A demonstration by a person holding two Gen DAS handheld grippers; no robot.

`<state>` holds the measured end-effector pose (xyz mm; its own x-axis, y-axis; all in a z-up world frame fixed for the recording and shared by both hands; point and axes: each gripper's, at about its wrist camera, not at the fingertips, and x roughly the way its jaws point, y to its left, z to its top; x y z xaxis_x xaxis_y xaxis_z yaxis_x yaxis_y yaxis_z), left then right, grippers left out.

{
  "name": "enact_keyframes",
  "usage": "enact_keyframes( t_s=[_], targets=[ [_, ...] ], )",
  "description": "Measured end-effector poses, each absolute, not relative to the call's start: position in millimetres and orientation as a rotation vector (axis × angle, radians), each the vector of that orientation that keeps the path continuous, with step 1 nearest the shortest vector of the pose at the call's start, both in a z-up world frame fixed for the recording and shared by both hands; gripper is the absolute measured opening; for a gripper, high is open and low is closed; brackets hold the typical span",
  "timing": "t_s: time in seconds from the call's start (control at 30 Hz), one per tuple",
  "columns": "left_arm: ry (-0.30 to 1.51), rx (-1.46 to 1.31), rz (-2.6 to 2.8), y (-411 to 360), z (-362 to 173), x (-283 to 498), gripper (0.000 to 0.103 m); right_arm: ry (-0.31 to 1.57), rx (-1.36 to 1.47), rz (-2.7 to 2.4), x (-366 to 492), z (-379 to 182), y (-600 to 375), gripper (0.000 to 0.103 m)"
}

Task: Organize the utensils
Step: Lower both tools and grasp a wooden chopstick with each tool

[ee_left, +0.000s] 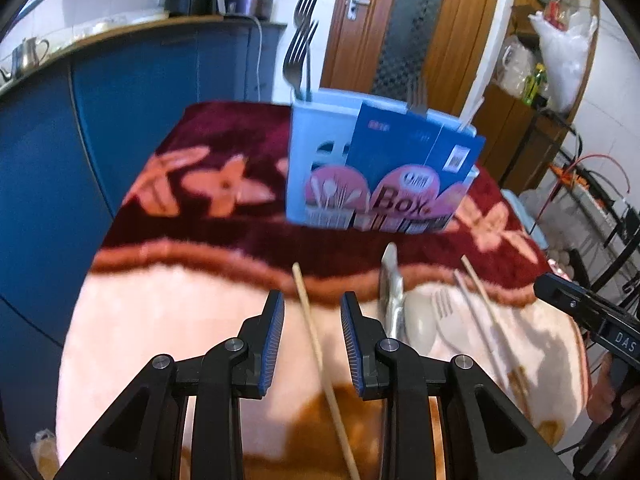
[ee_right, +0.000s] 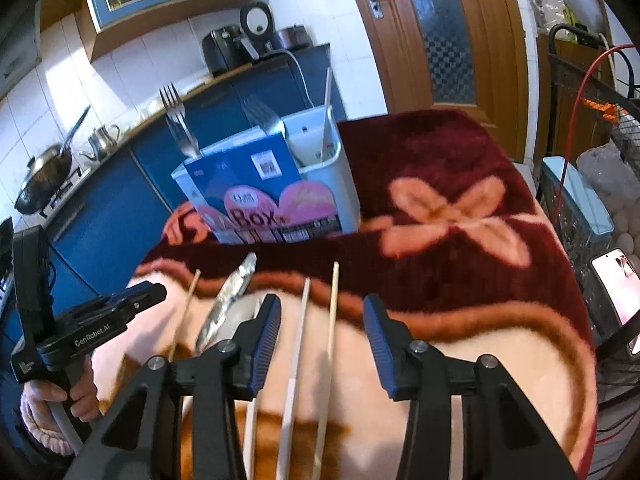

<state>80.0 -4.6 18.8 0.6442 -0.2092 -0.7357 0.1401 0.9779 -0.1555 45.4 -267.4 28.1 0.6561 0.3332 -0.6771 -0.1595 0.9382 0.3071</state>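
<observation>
Two grippers hang over the loose utensils, and the layout between their fingers decides the next pick. A wooden chopstick (ee_left: 316, 344) lies on the blanket (ee_left: 160, 320) directly between the fingers of the left gripper (ee_left: 312, 340), its long axis running away from the claw toward the utensil box (ee_left: 376, 172), slightly angled to the left at its far end. The left jaws stand apart at a moderate gap and hold nothing; the stick sits in the middle of that gap.

The right gripper (ee_right: 322, 340) is spread wider, also empty. Two sticks pass between its fingers: a pale chopstick (ee_right: 298, 344) and a wooden chopstick (ee_right: 331, 332), side by side, both pointing toward the box. A foil-wrapped utensil (ee_right: 228, 300) lies between the two grippers, with a pale spoon (ee_left: 420, 320) and a pale fork (ee_left: 448, 320) just beside it.

For the single stick, the left gripper appears to be the nearer one and already aligned; closing across its axis looks sufficient. The right claw straddles two sticks, so a closure there risks taking both.

The box stands upright farther along the blanket, holding several metal forks (ee_left: 302, 40) and one chopstick in an end compartment.

Legible writing: "Box" on the box sleeve, "GenRobot.AI" on the left gripper body in the right wrist view, "DAS" on the right gripper in the left wrist view.
</observation>
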Motion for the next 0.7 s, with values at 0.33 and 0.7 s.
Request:
enact_keyframes(
  t_s=[0.33,0.7],
  targets=[
    [0.99,-0.068,-0.207,-6,0,88,0.03,0.944,0.135,0.28,53,12,-260,0.046],
    [1.137,-0.037,-0.305,-21,-6,93,0.027,1.053,-0.002,0.322,59,6,-243,0.018]
  ],
)
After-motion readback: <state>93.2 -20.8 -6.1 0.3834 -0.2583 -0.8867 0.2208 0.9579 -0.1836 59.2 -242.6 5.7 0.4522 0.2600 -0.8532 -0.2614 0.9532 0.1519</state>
